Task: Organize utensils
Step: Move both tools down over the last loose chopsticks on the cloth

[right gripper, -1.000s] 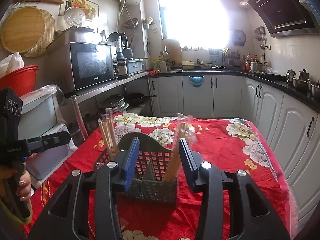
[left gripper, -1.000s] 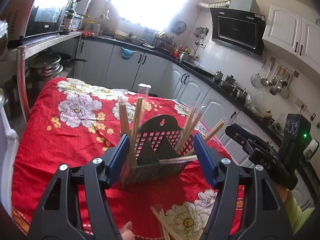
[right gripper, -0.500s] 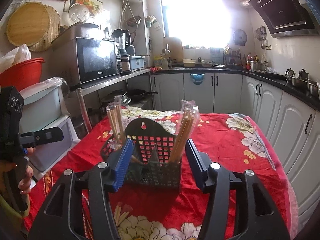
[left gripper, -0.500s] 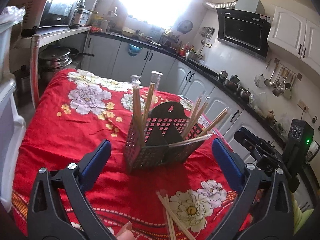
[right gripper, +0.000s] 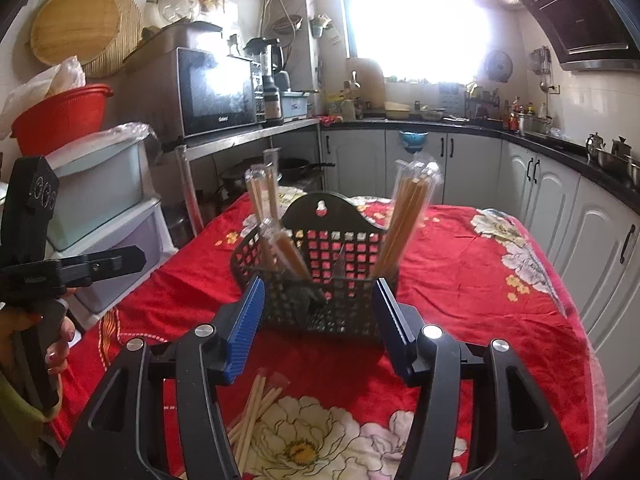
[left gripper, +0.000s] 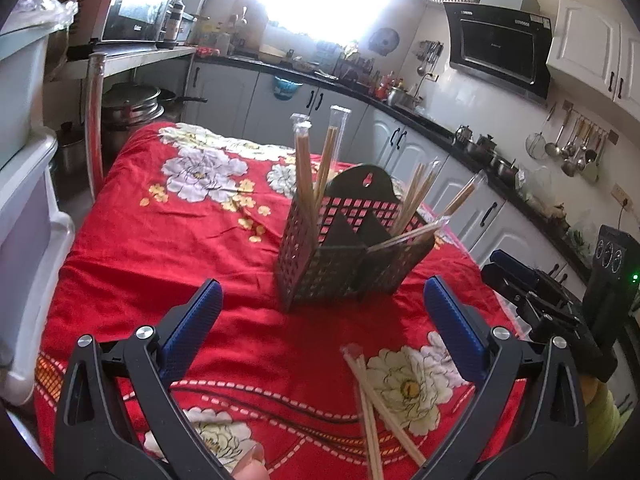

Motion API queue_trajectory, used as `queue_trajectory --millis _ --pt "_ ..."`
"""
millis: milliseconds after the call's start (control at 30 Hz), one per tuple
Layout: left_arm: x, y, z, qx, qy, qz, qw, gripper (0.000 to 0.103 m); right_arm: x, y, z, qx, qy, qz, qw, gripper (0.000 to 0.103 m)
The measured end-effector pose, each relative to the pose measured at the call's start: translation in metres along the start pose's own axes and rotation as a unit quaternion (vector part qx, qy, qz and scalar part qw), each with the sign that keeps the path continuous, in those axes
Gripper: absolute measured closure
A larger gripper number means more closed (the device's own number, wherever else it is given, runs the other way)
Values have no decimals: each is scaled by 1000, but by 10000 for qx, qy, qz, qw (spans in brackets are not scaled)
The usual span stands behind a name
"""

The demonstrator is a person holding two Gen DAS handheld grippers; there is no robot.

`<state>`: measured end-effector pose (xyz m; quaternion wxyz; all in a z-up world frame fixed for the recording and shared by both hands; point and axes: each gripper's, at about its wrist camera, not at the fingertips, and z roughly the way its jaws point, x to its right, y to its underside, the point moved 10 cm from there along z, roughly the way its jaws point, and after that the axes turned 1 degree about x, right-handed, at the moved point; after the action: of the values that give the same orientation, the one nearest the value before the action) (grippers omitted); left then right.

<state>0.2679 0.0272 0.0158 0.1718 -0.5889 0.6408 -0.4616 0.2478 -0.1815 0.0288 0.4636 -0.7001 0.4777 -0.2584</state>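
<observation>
The black utensil caddy [left gripper: 352, 256] is standing upright mid-table on the red floral cloth [left gripper: 168, 248], holding wrapped chopstick bundles [right gripper: 408, 216] that are leaning outward at both ends. The left gripper [left gripper: 324, 328] is hovering short of it with jaws spread wide, gripping nothing. The right gripper [right gripper: 320, 328] is also gaping, blue pads [right gripper: 246, 328] flanking the caddy's front without touching, while loose chopsticks [left gripper: 372, 404] are lying on the cloth near both.
</observation>
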Motion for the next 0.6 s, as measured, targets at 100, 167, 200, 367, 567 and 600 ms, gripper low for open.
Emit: queue_trajectory --millis 100,167,200,367,567,600 --pt "-5 9 1 -87 -90 22 9999 10 -5 8 5 -111 -79 -11 9999 49" --pt "-9 16 2 -175 -141 7 9997 10 -9 14 8 -182 -130 -16 9997 49" --pt "-11 19 2 -206 -165 1 9997 10 -12 17 11 -229 -161 -26 9996 49" --pt "-16 34 5 -379 -232 42 9990 10 -25 33 23 -494 -306 -66 9983 54" --pt "-23 53 11 -617 -278 54 9977 15 -38 52 37 -839 -421 -95 9955 61" --pt "-24 57 12 -658 -291 49 9974 16 -40 55 41 -918 -450 -105 9947 62"
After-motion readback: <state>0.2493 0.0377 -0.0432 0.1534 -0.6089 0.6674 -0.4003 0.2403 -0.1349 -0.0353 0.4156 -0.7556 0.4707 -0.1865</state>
